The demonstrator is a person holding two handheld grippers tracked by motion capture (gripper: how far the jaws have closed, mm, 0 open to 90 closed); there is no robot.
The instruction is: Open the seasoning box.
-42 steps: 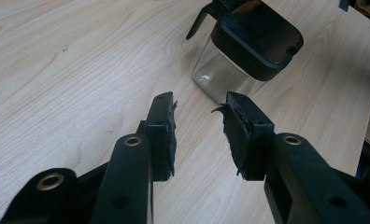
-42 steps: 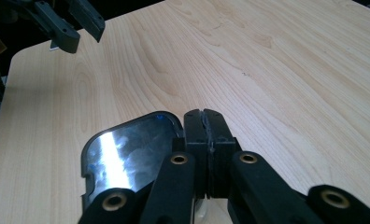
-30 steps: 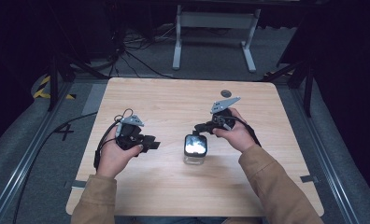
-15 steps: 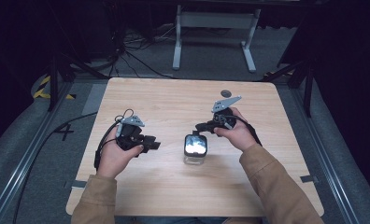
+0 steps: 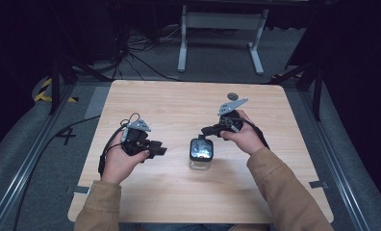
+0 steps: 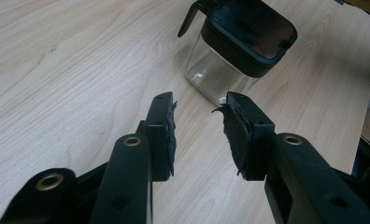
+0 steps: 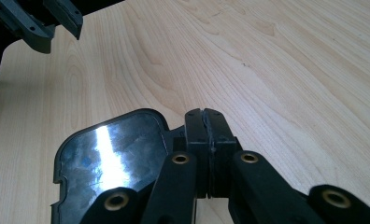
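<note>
A small clear square jar (image 5: 200, 160) with a glossy black lid (image 6: 248, 32) stands on the wooden table (image 5: 179, 106), near the middle. My left gripper (image 5: 160, 151) hovers to its left, open and empty. In the left gripper view the left gripper (image 6: 199, 105) points at the jar's glass wall (image 6: 211, 74). My right gripper (image 5: 205, 131) sits at the jar's far edge, shut. In the right gripper view the right gripper (image 7: 205, 114) lies beside the lid (image 7: 108, 154). A thin black tab (image 6: 188, 21) sticks out of the lid there. I cannot tell whether it is pinched.
A small dark round thing (image 5: 232, 96) lies on the table behind the right hand. Beyond the table's far edge are a white metal stand (image 5: 222, 19) and floor cables (image 5: 131, 53). The left gripper's jaws (image 7: 57, 18) appear far off in the right gripper view.
</note>
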